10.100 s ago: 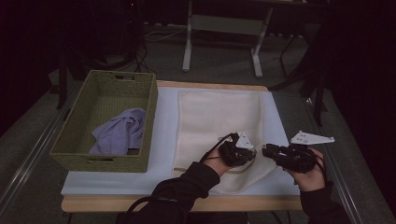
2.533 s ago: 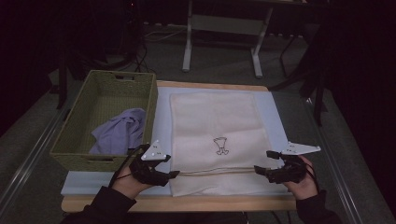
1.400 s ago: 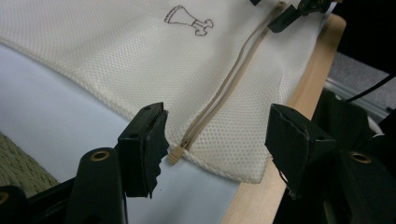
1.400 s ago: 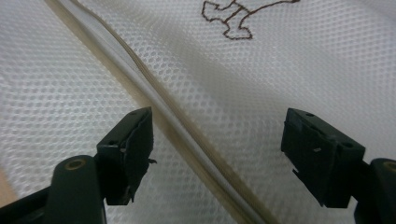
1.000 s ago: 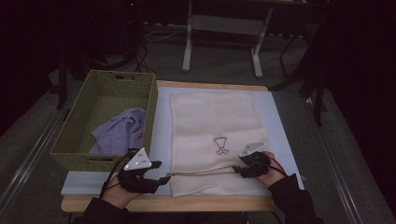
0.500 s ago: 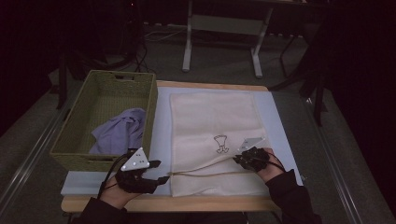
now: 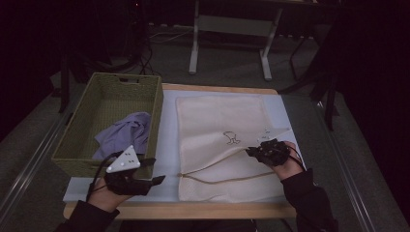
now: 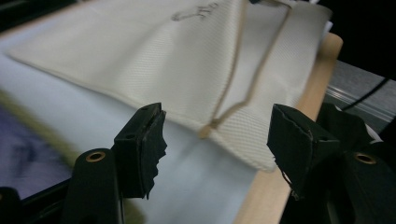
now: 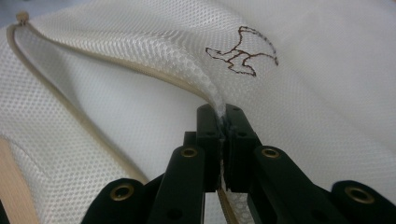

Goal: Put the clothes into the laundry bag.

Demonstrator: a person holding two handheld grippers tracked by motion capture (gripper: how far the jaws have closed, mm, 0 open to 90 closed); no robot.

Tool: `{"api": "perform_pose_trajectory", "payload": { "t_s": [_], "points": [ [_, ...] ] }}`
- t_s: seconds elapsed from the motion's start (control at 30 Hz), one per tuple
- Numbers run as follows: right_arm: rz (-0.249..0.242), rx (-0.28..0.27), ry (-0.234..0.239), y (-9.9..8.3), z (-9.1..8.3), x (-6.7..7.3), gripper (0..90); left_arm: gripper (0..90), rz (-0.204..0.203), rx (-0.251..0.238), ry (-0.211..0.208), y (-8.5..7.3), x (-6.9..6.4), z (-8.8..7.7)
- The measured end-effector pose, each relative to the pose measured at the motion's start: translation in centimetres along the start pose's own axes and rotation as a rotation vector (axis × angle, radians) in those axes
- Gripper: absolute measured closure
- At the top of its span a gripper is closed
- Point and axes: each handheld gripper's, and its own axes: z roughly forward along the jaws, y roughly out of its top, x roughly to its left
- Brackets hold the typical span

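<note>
A cream mesh bag (image 7: 217, 121) with a small dark emblem (image 7: 232, 138) lies flat on the white mat (image 7: 167, 135). My right gripper (image 7: 251, 151) is shut on the bag's upper layer at its tan-trimmed edge and holds that fold raised off the lower layer. The right gripper view shows the mesh (image 9: 116, 107) pinched between the closed right gripper (image 9: 221, 111). My left gripper (image 7: 153, 170) hovers open at the front left, just off the bag's corner. In the left gripper view the tan trim (image 8: 233, 88) runs ahead of the left gripper (image 8: 217, 126), which holds nothing.
A green woven basket (image 7: 77, 140) stands at the left of the table with a lilac cloth (image 7: 123, 133) inside. The table's wooden front edge (image 7: 193, 210) runs just below the bag. Metal stand legs (image 7: 193, 43) rise from the floor beyond.
The right gripper has shut on the bag's upper edge and lifted it, so the trim now bows apart from the lower layer. The left gripper has risen a little.
</note>
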Motion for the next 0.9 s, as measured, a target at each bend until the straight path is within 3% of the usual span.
{"api": "perform_pose_trajectory", "payload": {
  "t_s": [0.2, 0.27, 0.33, 0.37, 0.57, 0.7, 0.83, 0.87, 0.9],
  "points": [
    [0.005, -0.014, 0.000, 0.5, -0.4, 0.0, 86.4, 35.9, -0.010, -0.036, 0.092, 1.6, 4.0, -3.6],
    [0.003, -0.013, 0.001, 0.5, -0.3, 0.0, 86.5, 35.9, -0.019, -0.038, 0.105, 1.9, 5.6, -4.3],
    [0.005, -0.009, 0.003, 0.5, -0.2, 0.0, 86.5, 35.9, -0.014, -0.033, 0.115, 2.0, 6.1, -4.5],
    [0.004, -0.006, 0.002, 0.5, -0.2, 0.0, 86.6, 35.9, -0.014, -0.018, 0.131, 2.0, 7.6, -4.7],
    [0.008, -0.004, -0.004, 0.7, -0.3, 0.2, 86.6, 25.0, -0.068, 0.043, 0.172, 1.6, 11.3, -3.9],
    [0.009, 0.000, -0.008, 0.7, -0.4, 0.4, 86.6, 14.4, -0.088, 0.118, 0.202, 1.2, 13.1, -2.8],
    [0.016, -0.002, -0.008, 0.6, -0.3, 0.6, 86.6, 10.9, -0.069, 0.194, 0.212, 1.0, 14.3, -1.5],
    [0.018, -0.001, -0.012, 0.6, -0.3, 0.7, 86.6, 9.7, -0.059, 0.203, 0.238, 1.0, 14.5, -1.2],
    [0.021, 0.000, -0.012, 0.5, -0.3, 0.7, 86.6, 8.9, -0.060, 0.206, 0.234, 1.0, 14.8, -1.0]
  ]
}}
